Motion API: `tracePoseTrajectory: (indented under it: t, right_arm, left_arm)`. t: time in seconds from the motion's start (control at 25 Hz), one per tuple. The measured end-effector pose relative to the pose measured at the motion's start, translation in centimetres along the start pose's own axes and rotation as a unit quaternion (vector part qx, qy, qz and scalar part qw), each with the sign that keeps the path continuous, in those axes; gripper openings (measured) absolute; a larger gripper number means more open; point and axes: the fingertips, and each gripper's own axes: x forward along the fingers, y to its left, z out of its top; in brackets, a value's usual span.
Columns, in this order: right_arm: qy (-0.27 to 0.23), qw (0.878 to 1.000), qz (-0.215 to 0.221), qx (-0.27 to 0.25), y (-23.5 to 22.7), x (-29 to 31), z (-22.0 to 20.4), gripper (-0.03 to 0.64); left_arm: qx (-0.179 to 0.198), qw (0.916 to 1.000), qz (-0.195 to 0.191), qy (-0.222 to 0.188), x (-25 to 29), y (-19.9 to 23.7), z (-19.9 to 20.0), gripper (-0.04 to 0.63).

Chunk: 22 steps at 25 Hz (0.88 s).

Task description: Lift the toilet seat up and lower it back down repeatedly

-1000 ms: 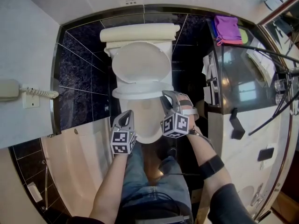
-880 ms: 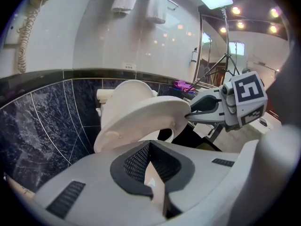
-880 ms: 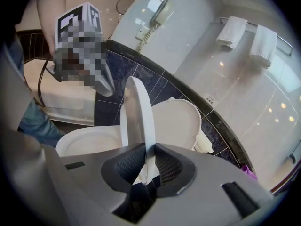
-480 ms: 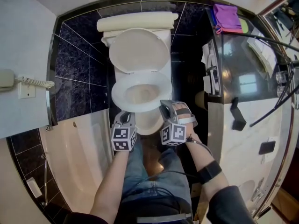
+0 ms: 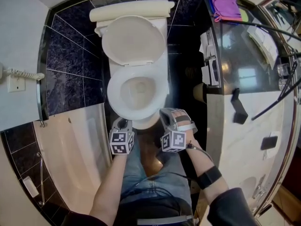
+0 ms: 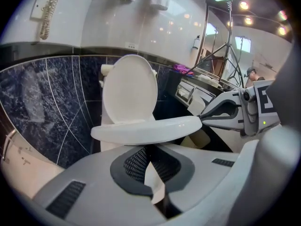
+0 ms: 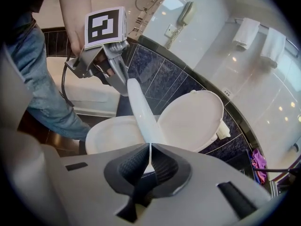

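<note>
Two grippers at the front of a toilet, with the seat point(image 5: 114, 94) nearly level over the bowl point(image 5: 137, 91) and the lid point(image 5: 134, 39) up.

My right gripper point(image 5: 164, 112) is clenched on the seat's front edge. Its jaws have just been closing, and a thin white sliver of seat shows between the pads. My left gripper point(image 5: 123, 122) grasps nothing: its jaws stand a crack apart, with the tips at the seat's edge further round. Whether the seat rests on the bowl I cannot tell. The lid leans back against the tank point(image 5: 129, 8). I judge this the low end of a stroke. The next lift calls for a firm right pinch, swinging the front edge up and back about the rear hinge, stopping short of the lid.
</note>
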Motion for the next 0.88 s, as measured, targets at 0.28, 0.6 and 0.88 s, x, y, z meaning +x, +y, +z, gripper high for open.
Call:
tracePoseTrajectory:
  t: [0.28, 0.6, 0.88]
  right_arm:
    - [0.020, 0.998, -0.016, 0.061, 1.3, 0.8, -4.8, 0.029]
    - [0.025, 0.997, -0.008, 0.075, 3.4, 4.2, -7.9, 0.029]
    - [0.024, 0.997, 0.012, 0.072, 6.8, 6.6, -8.9, 0.029]
  left_arm:
    - [0.007, 0.9992, -0.007, 0.039, 1.4, -0.9, -7.3, 0.000]
    - [0.028, 0.9957, -0.022, 0.086, 4.2, -1.2, -15.5, 0.000]
    - [0.041, 0.9896, -0.045, 0.130, 7.0, -1.3, -21.4, 0.000]
